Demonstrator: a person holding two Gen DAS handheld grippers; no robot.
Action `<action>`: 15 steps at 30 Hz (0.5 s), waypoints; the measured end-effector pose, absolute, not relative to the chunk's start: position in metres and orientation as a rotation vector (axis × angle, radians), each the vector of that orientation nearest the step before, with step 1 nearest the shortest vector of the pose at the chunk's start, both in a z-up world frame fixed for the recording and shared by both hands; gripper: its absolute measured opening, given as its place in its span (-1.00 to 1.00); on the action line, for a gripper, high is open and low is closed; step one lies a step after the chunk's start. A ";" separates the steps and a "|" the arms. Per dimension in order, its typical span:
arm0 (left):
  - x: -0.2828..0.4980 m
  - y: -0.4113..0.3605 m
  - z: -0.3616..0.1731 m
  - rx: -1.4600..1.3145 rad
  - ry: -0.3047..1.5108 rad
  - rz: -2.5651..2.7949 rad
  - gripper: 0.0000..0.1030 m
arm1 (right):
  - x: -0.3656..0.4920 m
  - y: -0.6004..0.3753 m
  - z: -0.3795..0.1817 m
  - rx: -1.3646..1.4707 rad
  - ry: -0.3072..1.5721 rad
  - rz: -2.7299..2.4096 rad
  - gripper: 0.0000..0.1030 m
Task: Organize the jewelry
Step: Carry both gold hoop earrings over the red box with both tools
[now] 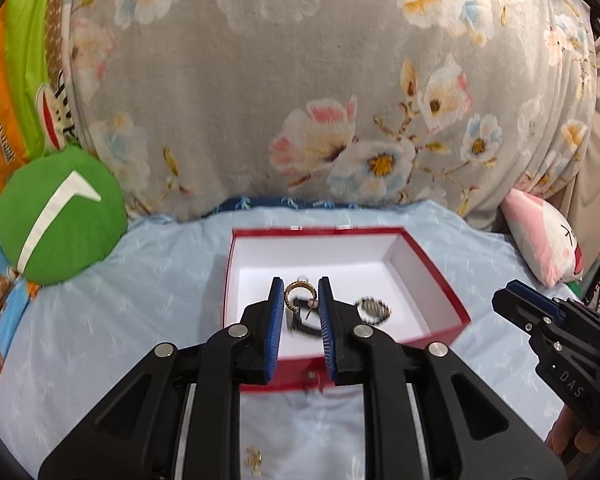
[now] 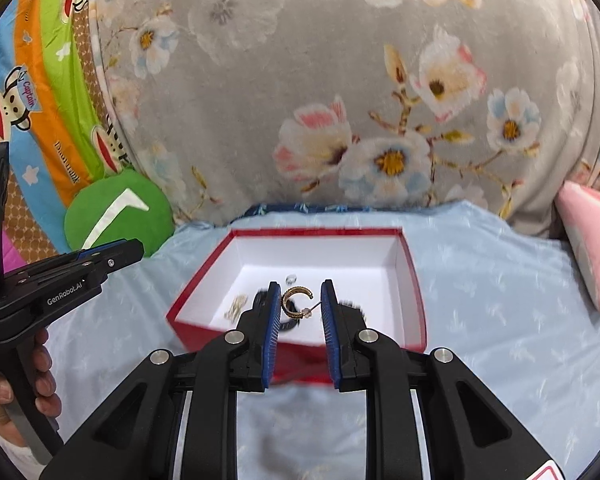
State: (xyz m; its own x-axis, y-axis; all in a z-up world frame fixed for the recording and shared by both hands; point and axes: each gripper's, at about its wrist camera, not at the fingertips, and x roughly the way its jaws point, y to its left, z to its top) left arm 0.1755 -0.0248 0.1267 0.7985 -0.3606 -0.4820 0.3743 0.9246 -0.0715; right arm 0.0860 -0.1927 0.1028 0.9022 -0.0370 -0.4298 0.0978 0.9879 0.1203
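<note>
A red box (image 1: 440,276) with a white inside stands open on the light blue bedsheet; it also shows in the right wrist view (image 2: 414,292). My left gripper (image 1: 300,300) is shut on a gold hoop earring (image 1: 296,295) and holds it above the box. My right gripper (image 2: 300,300) is shut on a second gold hoop earring (image 2: 294,302), also above the box. In the box lie a dark beaded piece (image 1: 374,310), a small ring (image 2: 291,278) and a gold piece (image 2: 236,308). A small gold piece (image 1: 254,460) lies on the sheet under my left gripper.
A grey floral quilt (image 1: 300,80) rises behind the box. A round green cushion (image 1: 60,216) lies at the left and a pink pillow (image 1: 544,240) at the right. The other gripper shows at the edge of each view.
</note>
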 end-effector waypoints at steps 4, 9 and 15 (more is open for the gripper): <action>0.206 -0.039 0.139 0.033 0.482 -0.382 -0.67 | 0.117 -0.206 0.112 0.154 0.425 -0.071 -0.63; 0.240 -0.054 0.136 0.043 0.498 -0.367 -0.67 | 0.151 -0.216 0.115 0.149 0.431 -0.085 -0.63; 0.280 -0.075 0.112 0.070 0.563 -0.362 -0.67 | 0.188 -0.227 0.099 0.151 0.467 -0.085 -0.63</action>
